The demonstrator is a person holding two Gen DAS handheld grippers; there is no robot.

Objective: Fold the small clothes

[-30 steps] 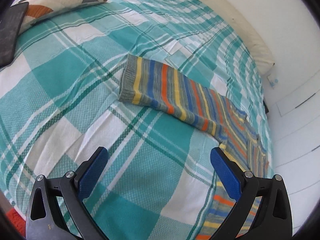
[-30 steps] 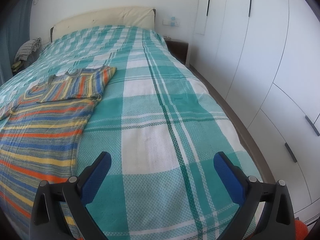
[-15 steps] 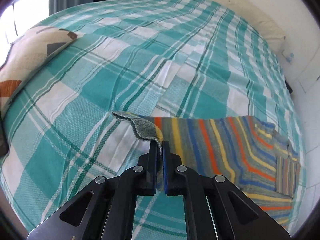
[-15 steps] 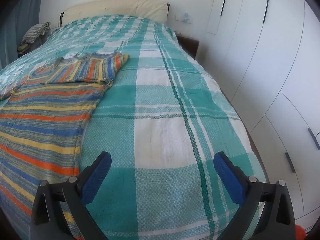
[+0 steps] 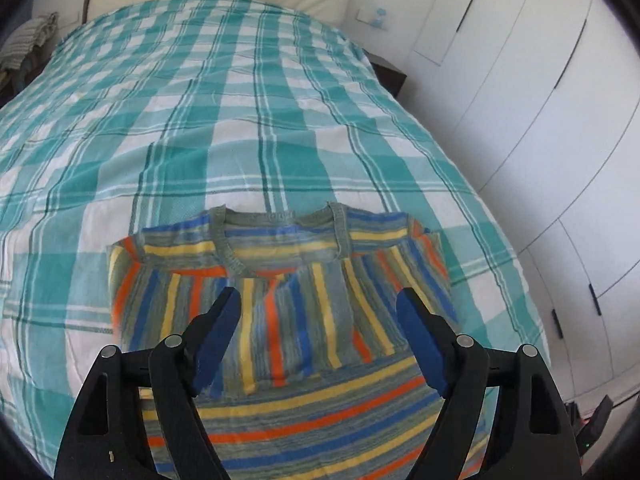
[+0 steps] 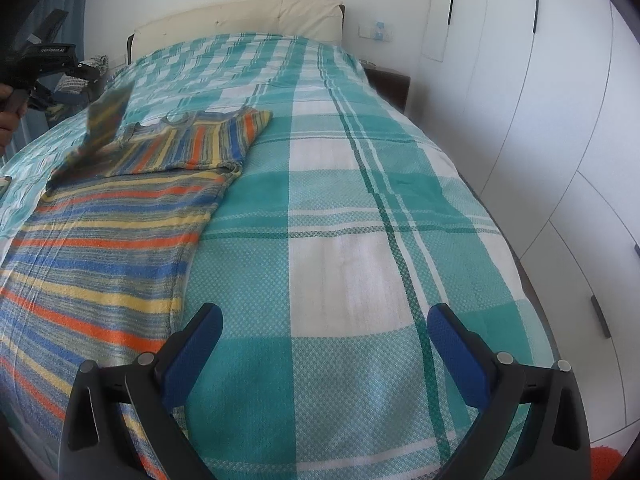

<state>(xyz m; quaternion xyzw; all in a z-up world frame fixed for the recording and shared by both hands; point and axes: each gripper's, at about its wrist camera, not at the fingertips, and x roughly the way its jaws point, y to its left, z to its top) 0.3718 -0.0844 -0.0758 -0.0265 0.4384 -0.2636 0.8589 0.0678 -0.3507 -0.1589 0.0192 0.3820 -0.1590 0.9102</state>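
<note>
A striped knit sweater [image 5: 320,420] in grey, blue, yellow and orange lies flat on the bed, neck toward the headboard. One sleeve is folded across its chest. My left gripper [image 5: 318,296] hovers above the chest with its jaws opening. The other sleeve [image 5: 272,312] shows blurred below and between the pads, which do not press on it. In the right wrist view that sleeve [image 6: 106,120] drops loose onto the sweater [image 6: 100,240], just under the left gripper [image 6: 86,76]. My right gripper [image 6: 325,310] is open and empty over bare bedspread, to the right of the sweater's hem.
The teal and white checked bedspread [image 6: 340,240] covers the whole bed. A cream headboard [image 6: 240,16] is at the far end with a dark nightstand [image 6: 388,84] beside it. White wardrobe doors [image 6: 560,120] run along the right. A person's hand [image 6: 8,120] shows at the left edge.
My left gripper shut on the sleeve's cuff, carried it across over the sweater's chest, then opened and the sleeve fell free. My right gripper has barely shifted.
</note>
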